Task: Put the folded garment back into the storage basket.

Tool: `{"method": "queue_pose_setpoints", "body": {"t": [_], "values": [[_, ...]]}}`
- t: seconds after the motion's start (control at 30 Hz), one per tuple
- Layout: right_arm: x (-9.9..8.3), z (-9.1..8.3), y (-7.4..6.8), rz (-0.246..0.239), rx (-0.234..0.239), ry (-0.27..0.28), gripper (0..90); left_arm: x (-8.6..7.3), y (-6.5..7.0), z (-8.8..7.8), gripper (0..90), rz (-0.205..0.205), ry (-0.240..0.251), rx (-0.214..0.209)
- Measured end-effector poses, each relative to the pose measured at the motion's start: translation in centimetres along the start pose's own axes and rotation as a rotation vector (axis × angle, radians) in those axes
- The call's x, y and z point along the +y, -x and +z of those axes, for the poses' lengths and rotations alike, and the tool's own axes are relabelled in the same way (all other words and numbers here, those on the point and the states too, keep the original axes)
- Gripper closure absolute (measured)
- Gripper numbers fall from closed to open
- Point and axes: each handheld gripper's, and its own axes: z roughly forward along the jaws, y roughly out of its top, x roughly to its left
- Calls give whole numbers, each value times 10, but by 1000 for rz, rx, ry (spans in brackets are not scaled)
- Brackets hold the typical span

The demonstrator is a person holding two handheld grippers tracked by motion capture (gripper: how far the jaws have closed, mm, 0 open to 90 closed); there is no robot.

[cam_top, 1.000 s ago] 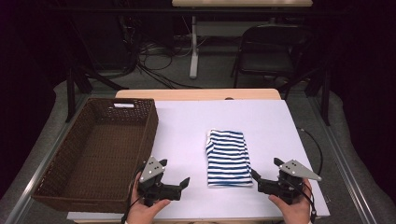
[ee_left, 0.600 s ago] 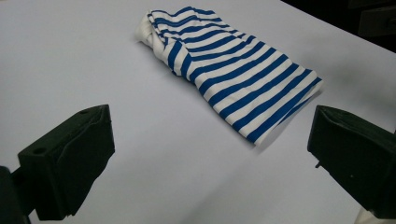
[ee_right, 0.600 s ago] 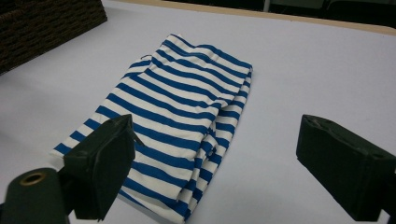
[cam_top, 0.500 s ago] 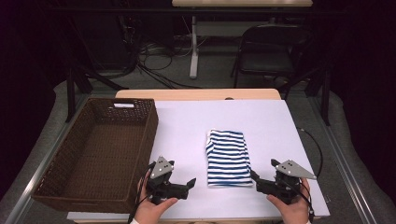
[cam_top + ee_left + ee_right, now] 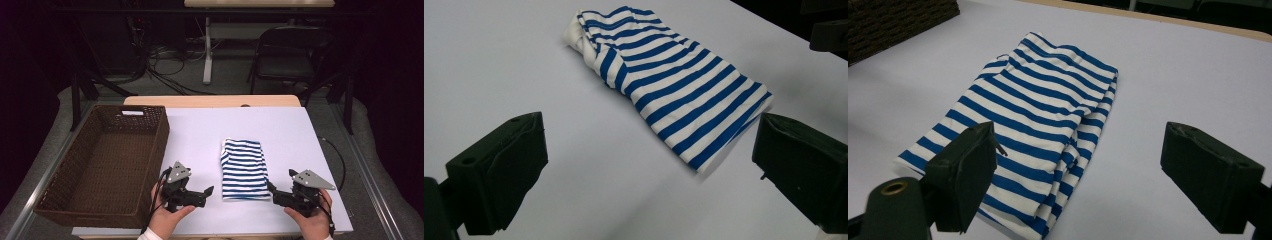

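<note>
Striped cloth [image 5: 244,169], folded, blue and white, lies flat on the white table [image 5: 200,135] in the lower middle of the high view, between the two tongs. At the bottom edge, the left gripper [image 5: 209,191] sits lower left of the cloth, jaws spread wide and pointing toward its near corner, nothing between them. The right gripper [image 5: 270,187] sits lower right, just beside the cloth's near right corner; its jaws have just been closing a little yet stand wide apart, not pressing on the fabric. In the right gripper view the cloth's [image 5: 1038,125] near end lies by the left jaw. Farther back, at the left of the high view, a brown wicker basket [image 5: 70,185] rests beside the white surface.
</note>
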Motion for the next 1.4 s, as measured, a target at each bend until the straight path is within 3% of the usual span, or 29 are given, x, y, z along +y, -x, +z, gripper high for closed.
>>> {"method": "queue_pose_setpoints", "body": {"t": [0.37,0.67,0.93,1.4], "values": [[12,6,-1,-13,32,-45,158,14,5,17,13,-5,-32,7],[19,14,0,-18,12,-83,162,26,6,26,13,-1,-48,13],[25,25,4,-17,-7,-111,165,37,4,35,13,-22,-57,21],[43,43,3,-8,0,-135,166,53,-5,45,26,-63,-60,40]]}}
